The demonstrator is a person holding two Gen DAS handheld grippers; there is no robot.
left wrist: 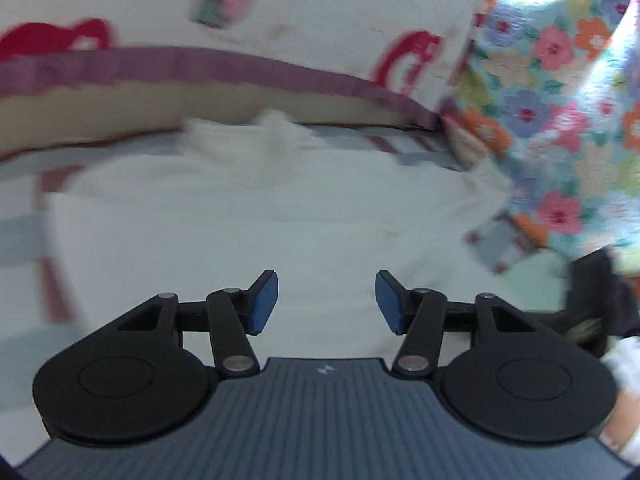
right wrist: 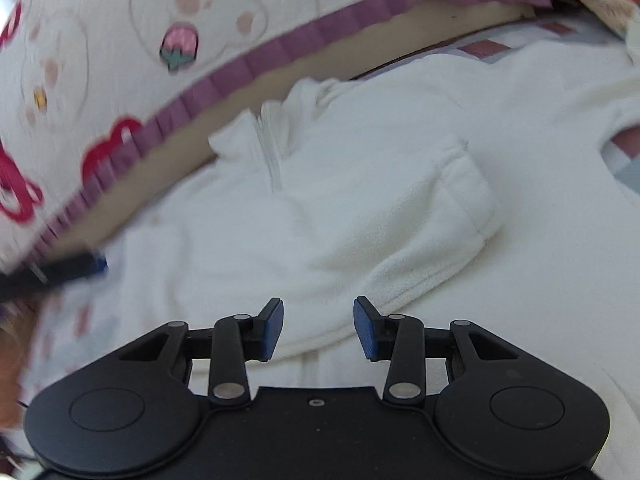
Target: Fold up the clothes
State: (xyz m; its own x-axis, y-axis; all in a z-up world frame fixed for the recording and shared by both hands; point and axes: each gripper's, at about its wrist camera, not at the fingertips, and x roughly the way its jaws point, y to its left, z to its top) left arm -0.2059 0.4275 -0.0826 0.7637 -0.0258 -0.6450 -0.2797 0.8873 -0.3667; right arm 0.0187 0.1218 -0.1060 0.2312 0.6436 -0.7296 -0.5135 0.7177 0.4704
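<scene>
My left claw has flat white fleece garment ahead, clear to pass over. The cartoon-print pillow walls off the far side; the floral quilt blocks the right. A folded sleeve humps before my right claw.

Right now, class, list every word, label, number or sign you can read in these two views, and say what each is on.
No readable words or numbers in either view.
A small pale mark, a logo and not letters, sits on the left gripper body.
The cartoon quilt shows drawings only (strawberries, animals), no text.
The white fleece shows no tag or print.
</scene>
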